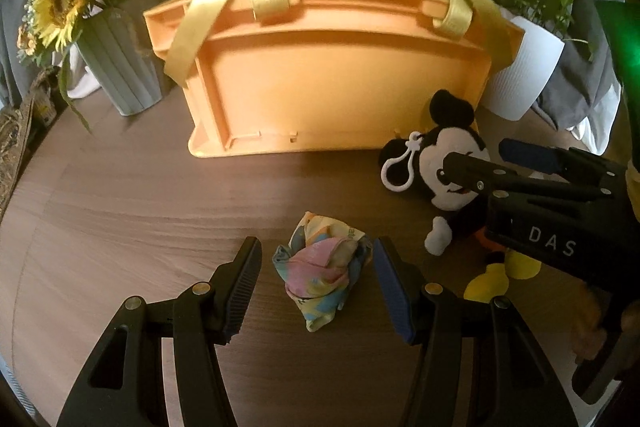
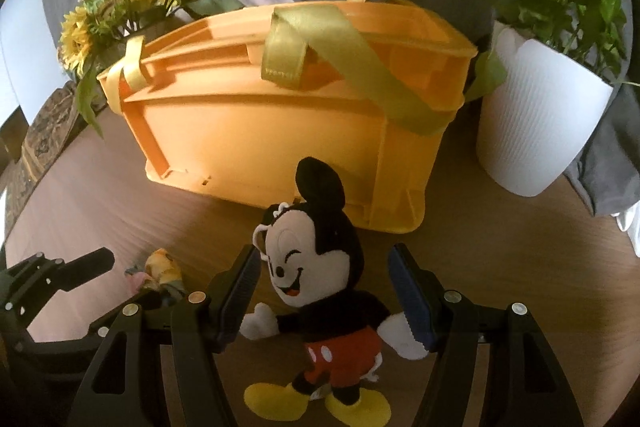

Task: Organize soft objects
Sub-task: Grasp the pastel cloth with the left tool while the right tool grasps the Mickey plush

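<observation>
A crumpled pastel cloth point(image 1: 320, 267) lies on the wooden table between the open fingers of my left gripper point(image 1: 316, 281); the fingers do not touch it. A Mickey Mouse plush point(image 2: 320, 283) lies on its back between the open fingers of my right gripper point(image 2: 326, 291). The plush point(image 1: 448, 167) and the right gripper point(image 1: 476, 163) also show in the left wrist view, to the right of the cloth. An orange plastic basket point(image 1: 332, 75) with yellow ribbon handles stands behind both; it also shows in the right wrist view point(image 2: 272, 123). The cloth point(image 2: 160, 273) and the left gripper point(image 2: 116, 275) appear at lower left there.
A grey vase of sunflowers point(image 1: 120, 67) stands left of the basket. A white pot with a green plant point(image 2: 536, 123) stands right of it. Grey and white fabric hangs behind the table. A patterned object point(image 1: 16, 139) lies at the table's left edge.
</observation>
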`<state>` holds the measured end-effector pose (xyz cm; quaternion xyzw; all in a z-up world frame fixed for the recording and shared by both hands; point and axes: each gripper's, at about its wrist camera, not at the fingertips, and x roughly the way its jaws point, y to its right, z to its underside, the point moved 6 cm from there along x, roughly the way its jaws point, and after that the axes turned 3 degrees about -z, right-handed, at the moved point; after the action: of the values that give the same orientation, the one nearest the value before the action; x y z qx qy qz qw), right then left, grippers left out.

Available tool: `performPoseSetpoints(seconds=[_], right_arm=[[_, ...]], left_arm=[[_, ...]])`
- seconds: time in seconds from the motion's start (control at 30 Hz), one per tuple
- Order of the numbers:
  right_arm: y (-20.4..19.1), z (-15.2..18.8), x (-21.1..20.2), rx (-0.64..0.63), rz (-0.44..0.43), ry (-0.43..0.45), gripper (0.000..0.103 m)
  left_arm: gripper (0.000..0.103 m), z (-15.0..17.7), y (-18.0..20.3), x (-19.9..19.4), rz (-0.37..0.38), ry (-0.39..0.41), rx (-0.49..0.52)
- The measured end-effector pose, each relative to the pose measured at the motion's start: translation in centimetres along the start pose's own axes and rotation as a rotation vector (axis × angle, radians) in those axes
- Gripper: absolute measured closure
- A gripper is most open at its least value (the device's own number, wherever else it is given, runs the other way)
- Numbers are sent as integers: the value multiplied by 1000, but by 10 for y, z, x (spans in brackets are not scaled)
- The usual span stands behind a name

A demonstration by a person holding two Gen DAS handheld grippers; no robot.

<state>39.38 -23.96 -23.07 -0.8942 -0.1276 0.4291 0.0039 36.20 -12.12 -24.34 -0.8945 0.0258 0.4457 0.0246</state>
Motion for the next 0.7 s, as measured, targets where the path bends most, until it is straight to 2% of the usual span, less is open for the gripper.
performPoseSetpoints(seconds=[0.53,0.6,0.63,0.7], right_arm=[[0,5,21,10,-23,-53,38],[0,5,22,9,-24,-54,45],[-1,5,22,8,-28,-53,46],[-2,5,21,0,-23,-52,47]], left_arm=[[47,3,2,22,13,-42,0],[56,3,2,22,19,-39,-1],[60,3,1,23,21,-41,-3],[61,3,0,22,25,-39,-5]])
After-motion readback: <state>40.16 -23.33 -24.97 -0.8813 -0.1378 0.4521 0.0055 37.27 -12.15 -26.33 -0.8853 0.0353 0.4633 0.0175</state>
